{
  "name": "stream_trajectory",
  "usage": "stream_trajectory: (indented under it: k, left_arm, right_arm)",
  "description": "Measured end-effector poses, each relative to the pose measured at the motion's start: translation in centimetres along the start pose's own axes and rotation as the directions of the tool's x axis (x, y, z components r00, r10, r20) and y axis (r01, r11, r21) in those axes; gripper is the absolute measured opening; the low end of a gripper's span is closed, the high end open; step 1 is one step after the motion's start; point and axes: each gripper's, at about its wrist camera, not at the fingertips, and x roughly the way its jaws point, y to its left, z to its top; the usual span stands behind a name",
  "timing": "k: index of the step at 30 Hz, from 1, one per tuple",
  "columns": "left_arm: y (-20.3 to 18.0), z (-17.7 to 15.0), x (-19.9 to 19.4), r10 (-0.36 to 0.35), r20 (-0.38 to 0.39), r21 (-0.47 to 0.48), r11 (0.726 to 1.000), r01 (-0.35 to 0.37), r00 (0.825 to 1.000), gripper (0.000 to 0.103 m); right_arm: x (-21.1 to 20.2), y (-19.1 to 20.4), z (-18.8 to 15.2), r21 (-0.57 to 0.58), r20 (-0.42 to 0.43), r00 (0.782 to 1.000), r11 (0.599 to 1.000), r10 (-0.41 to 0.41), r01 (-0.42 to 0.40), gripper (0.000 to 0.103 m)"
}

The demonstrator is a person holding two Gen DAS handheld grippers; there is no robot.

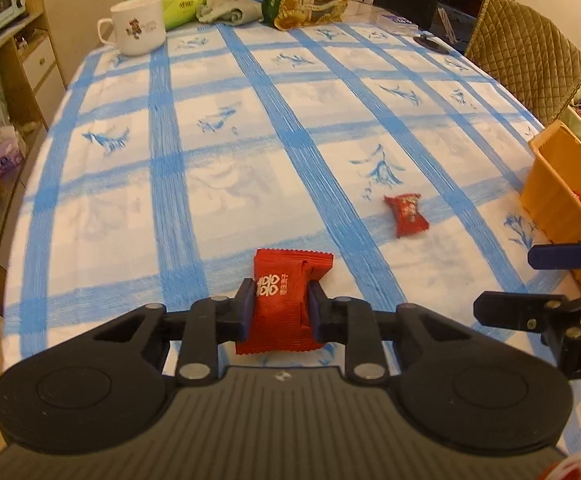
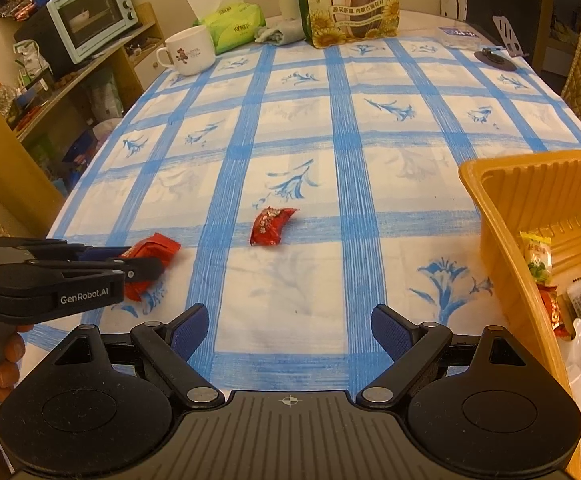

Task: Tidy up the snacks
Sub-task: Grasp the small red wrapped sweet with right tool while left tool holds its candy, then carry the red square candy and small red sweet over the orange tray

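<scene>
The left gripper (image 1: 280,306) is clamped on a flat red candy packet (image 1: 286,300), its 2 blue pads pressing the packet's side edges; the packet's far end juts ahead of the fingertips, its near end hangs behind them over the blue-checked tablecloth (image 1: 218,152). A second red candy (image 1: 406,214) lies on the cloth ahead and to the right of this gripper, well apart from it. The right gripper (image 2: 290,326) stands with its jaws wide apart and nothing between them; that same loose candy (image 2: 271,226) lies ahead of it, slightly left. The orange tray (image 2: 490,208), holding several wrapped snacks, sits just right of the right gripper.
</scene>
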Motion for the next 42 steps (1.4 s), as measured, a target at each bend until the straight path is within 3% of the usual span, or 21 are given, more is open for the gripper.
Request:
stream_trajectory:
  k: [3, 6, 13, 16, 26, 28, 42]
  left_arm:
    - [0.7, 0.3, -0.4, 0.014, 0.012, -0.013, 1.000, -0.014, 1.000, 0.024]
    - [1.4, 0.5, -0.8, 0.033, 0.024, -0.021, 0.999, -0.032, 0.999, 0.024]
    - [3.4, 0.6, -1.7, 0.074, 0.042, -0.052, 0.996, -0.072, 0.996, 0.024]
    - [4.2, 0.5, -2.0, 0.089, 0.045, -0.066, 0.994, -0.086, 0.995, 0.024]
    - [5.6, -0.7, -2.8, 0.114, 0.043, -0.098, 0.989, -0.109, 0.993, 0.024]
    - [5.6, -0.9, -3.0, 0.116, 0.043, -0.098, 0.989, -0.111, 0.992, 0.024]
    - [4.9, -2.5, -4.6, 0.107, 0.048, -0.085, 0.991, -0.103, 0.993, 0.024]
  right_arm:
    - [0.3, 0.3, 0.5, -0.020, 0.022, 1.000, 1.000, 0.003, -0.003, 0.088]
    - [0.8, 0.7, 1.2, -0.050, 0.046, 0.999, 0.998, 0.025, -0.023, 0.069]
    - [3.7, 1.3, 3.6, -0.040, 0.046, 0.998, 0.998, 0.043, -0.042, 0.044]
    - [4.9, 1.3, 4.3, -0.038, 0.039, 0.999, 0.999, 0.035, -0.033, 0.039]
    - [6.8, 2.1, 4.8, -0.069, 0.027, 1.000, 0.998, 0.011, -0.009, 0.030]
    - [7.0, 2.3, 4.7, -0.078, 0.019, 1.000, 0.997, 0.006, -0.005, 0.023]
    - [5.8, 3.1, 2.5, -0.119, 0.003, 1.000, 0.992, 0.030, -0.030, 0.020]
